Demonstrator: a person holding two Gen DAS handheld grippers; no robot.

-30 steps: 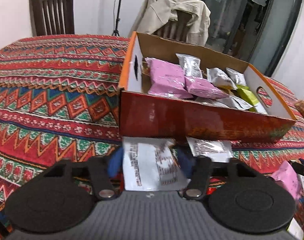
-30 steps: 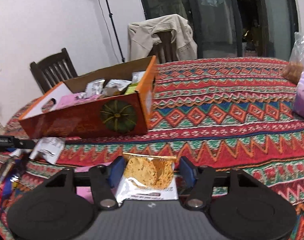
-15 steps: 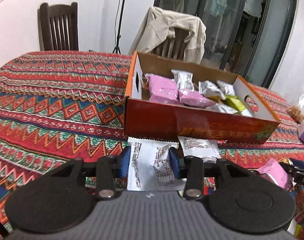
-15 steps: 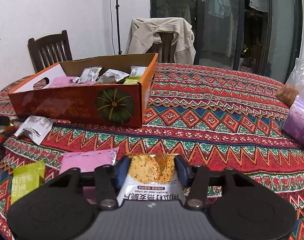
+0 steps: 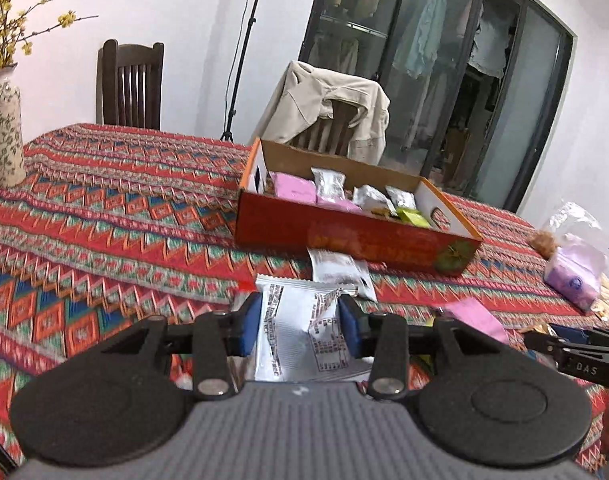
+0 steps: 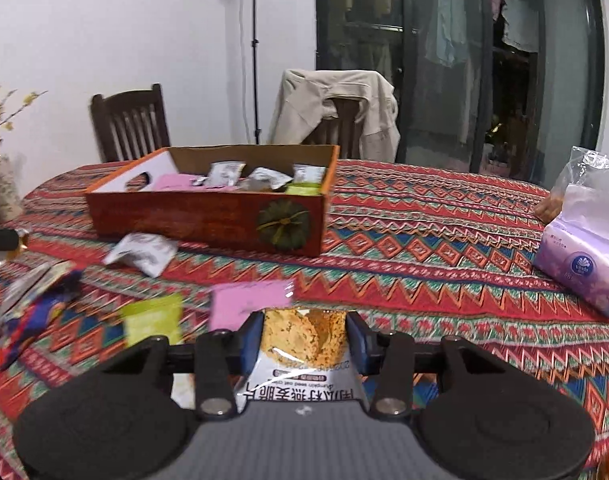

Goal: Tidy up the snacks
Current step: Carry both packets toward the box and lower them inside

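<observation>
My left gripper (image 5: pixel 299 326) is shut on a silver snack packet (image 5: pixel 300 336) and holds it above the patterned tablecloth, short of the orange cardboard box (image 5: pixel 352 236). The box holds pink, silver and green packets. My right gripper (image 6: pixel 304 340) is shut on a cracker packet (image 6: pixel 304 344) with round biscuits on it, well in front of the box (image 6: pixel 208 216). Loose on the cloth lie a silver packet (image 6: pixel 142 254), a pink one (image 6: pixel 250 300) and a green one (image 6: pixel 154 320).
A purple tissue pack (image 6: pixel 580 264) and a clear bag lie at the right. A vase with yellow flowers (image 5: pixel 2 132) stands at the far left. Two chairs (image 6: pixel 130 126) stand behind the table, one draped with a beige jacket (image 6: pixel 336 104). Dark wrappers (image 6: pixel 32 312) lie at the left.
Both grippers have risen and drawn back from the box, each keeping its packet. The box looks smaller and farther away in both views.
</observation>
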